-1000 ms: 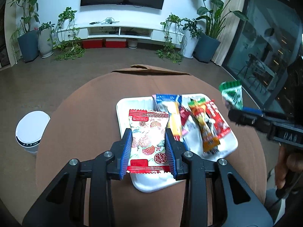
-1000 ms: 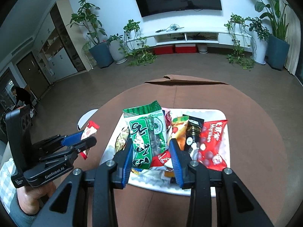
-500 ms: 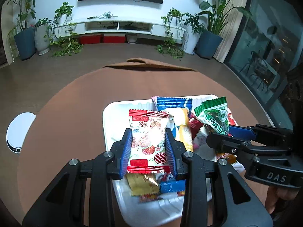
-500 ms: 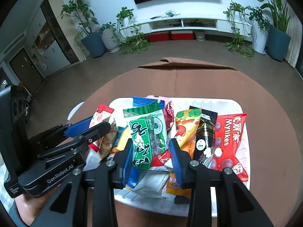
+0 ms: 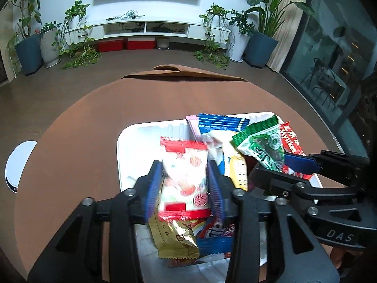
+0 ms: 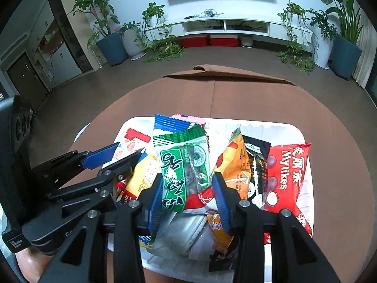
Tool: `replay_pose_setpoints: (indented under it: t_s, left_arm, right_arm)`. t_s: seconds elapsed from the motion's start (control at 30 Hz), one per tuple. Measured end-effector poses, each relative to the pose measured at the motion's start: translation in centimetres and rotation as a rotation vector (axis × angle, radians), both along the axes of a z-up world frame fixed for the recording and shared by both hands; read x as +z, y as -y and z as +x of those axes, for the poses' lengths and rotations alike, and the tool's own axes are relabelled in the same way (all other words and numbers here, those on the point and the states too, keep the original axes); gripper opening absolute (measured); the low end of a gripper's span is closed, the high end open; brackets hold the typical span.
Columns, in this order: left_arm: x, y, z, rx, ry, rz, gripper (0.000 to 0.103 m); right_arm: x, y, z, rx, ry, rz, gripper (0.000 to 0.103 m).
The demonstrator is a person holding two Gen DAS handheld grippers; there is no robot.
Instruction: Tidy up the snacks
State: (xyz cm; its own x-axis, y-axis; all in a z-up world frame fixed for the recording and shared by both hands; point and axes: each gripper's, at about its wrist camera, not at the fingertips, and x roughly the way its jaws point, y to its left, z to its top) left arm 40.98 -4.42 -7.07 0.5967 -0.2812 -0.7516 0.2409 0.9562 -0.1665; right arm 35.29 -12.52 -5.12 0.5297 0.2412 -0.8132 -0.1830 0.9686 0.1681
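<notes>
Landmark: the white tray (image 5: 132, 136) on the round brown table (image 5: 77, 141).

Left gripper (image 5: 185, 188) hangs over the tray's left-hand half. Between its fingers stands the red-and-white floral packet (image 5: 183, 172), long axis running along the fingers, away from the camera. The jaws are opening; the blue pads (image 5: 153, 188) stand just beside the packet's edges, and the blur there suggests the packet is slipping free onto the pile.

Right gripper (image 6: 188, 188) is over the tray's middle, with the green packet (image 6: 183, 169) between its fingers, long axis likewise along them. These jaws are also opening: a clear gap shows at the right pad (image 6: 220, 195), while the left pad sits at the packet's edge.

Judgement: both packets are being released above snacks already in the tray; each hand is nearest its own packet.
</notes>
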Motion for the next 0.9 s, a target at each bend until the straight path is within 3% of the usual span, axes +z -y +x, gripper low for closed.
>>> replay_pose_setpoints:
  t_s: [0.07, 0.33, 0.6, 0.67, 0.8, 0.9]
  left_arm:
    - [-0.1, -0.2, 0.3, 0.009, 0.001, -0.001, 0.053]
    - [0.4, -0.5, 0.3, 0.023, 0.018, -0.001, 0.061]
    - [2.6, -2.0, -1.9, 0.060, 0.081, 0.002, 0.085]
    - [3.4, -2.4, -3.5, 0.081, 0.118, 0.017, 0.102]
    - [5.5, -3.1, -7.2, 0.112, 0.213, 0.040, 0.103]
    - [6.9, -2.3, -10.9, 0.127, 0.266, 0.099, 0.103]
  right_arm:
    - [0.1, 0.0, -0.1, -0.001, 0.003, -0.014, 0.048]
    - [0.3, 0.3, -0.7, -0.015, 0.011, -0.028, 0.057]
    - [2.4, 1.7, -2.1, -0.056, 0.069, -0.013, 0.073]
    - [3.5, 2.3, -3.1, -0.070, 0.107, 0.000, 0.080]
    - [5.7, 3.7, -6.2, -0.101, 0.219, 0.027, 0.089]
    - [7.5, 4.6, -9.5, -0.126, 0.339, 0.035, 0.092]
